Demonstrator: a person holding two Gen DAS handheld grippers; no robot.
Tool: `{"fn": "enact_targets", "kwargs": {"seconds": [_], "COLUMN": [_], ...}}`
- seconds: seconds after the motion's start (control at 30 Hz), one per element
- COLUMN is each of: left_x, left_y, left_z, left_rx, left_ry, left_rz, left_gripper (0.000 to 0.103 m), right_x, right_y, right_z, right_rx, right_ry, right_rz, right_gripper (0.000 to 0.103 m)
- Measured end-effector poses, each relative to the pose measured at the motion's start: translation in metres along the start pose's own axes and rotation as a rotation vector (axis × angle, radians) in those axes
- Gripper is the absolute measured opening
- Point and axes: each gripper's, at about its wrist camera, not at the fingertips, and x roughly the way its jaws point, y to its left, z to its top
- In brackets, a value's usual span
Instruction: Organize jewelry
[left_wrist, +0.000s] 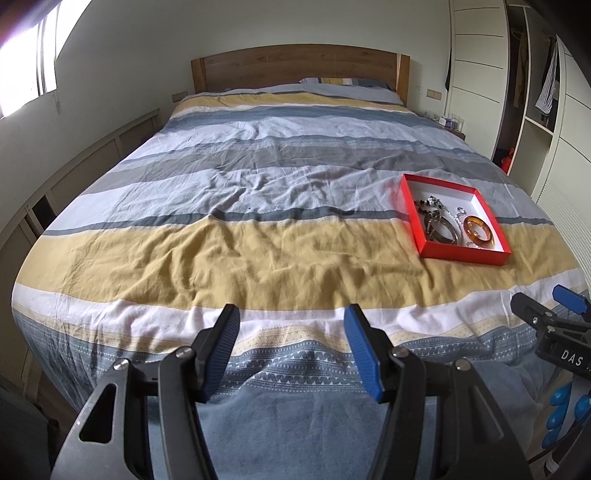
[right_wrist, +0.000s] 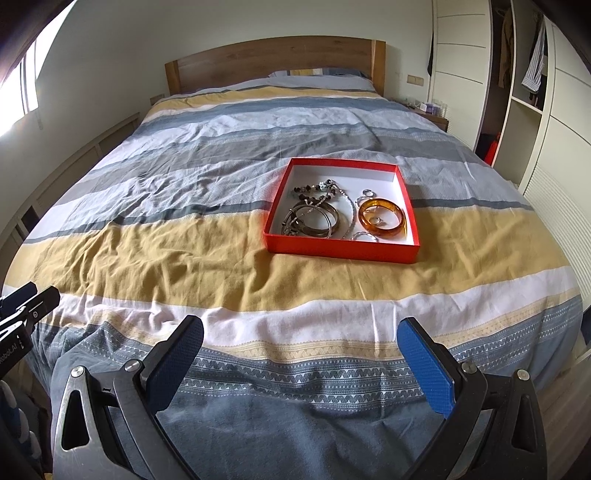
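On the striped bedcover (right_wrist: 184, 240) of blue, grey, white and mustard bands, a shallow red cardboard box lid with a white inside (right_wrist: 406, 199) sits towards the right half of the bed, straddling a grey band and the broad mustard one. All the jewellery I can see lies inside it, in its nearer half: a translucent amber bangle (right_wrist: 400, 218) on the right with a small ring (right_wrist: 376, 220) inside its hoop, a heap of silver-grey metal bangles (right_wrist: 328, 218) on the left, a dark beaded strand (right_wrist: 314, 190) beyond them, and a pale chain (right_wrist: 352, 218) running between the two groups. Another small ring (right_wrist: 365, 192) lies just past the amber bangle. The far half of the box is bare white.

Both tools hang over the foot of the bed, well short of the box. The left gripper (left_wrist: 291, 314) has its blue-padded jaws spread with nothing between them; the right gripper (right_wrist: 301, 328) is spread wider still and equally empty.

No loose piece shows on the cover, so this could be jewellery already gathered into the box, or a jumble waiting to be sorted out; the bangles and strand do overlap untidily. I can't tell which. Any handling of these pieces would call for a narrow, careful pinch: the rings are tiny and the chain would likely drag its neighbours.
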Motion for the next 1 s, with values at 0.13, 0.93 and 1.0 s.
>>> {"fn": "enact_targets", "kwargs": {"seconds": [0.13, 0.93, 1.0], "left_x": [0.005, 0.023, 0.023], "left_y": [0.002, 0.010, 0.012], "left_z": [-0.001, -0.006, -0.006], "left_rx": [-0.008, -0.030, -0.033], "left_ry": [0.008, 0.025, 0.026], "left_rz": [-0.002, 0.022, 0.021], "left_gripper": [0.057, 0.057, 0.057], "right_x": [0.001, 0.005, 0.006], "right_y": [-0.001, -0.004, -0.003], "right_z": [0.000, 0.001, 0.000], "right_rx": [-0.001, -0.016, -0.018], "right_ry": [-0.004, -0.015, -0.012], "right_rz": [0.000, -0.015, -0.016], "right_gripper": [0.102, 0.102, 0.102]}}
